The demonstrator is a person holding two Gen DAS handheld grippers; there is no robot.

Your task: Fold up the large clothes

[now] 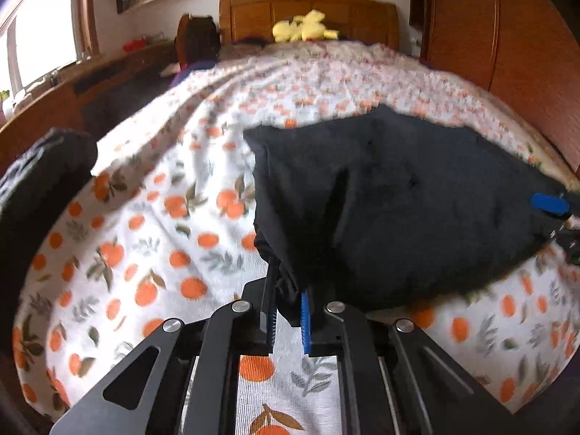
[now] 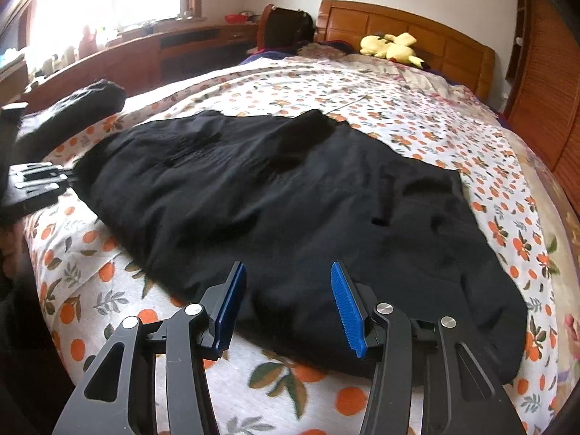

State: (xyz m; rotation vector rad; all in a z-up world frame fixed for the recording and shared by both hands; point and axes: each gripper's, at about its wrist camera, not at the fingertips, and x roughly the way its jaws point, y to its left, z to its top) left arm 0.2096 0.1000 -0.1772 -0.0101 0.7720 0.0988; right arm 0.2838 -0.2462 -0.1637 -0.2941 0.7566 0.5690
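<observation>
1. My left gripper (image 1: 288, 311) pinches a corner of the black garment (image 2: 282, 210).
2. My right gripper (image 2: 290, 308) stands spread, empty, at its near hem.
3. Garment mostly flat on the orange-print bedspread (image 2: 417, 119); folding barely started.

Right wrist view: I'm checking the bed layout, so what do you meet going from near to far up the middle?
right gripper → black garment → orange-print bedspread → yellow plush toy → wooden headboard.
</observation>
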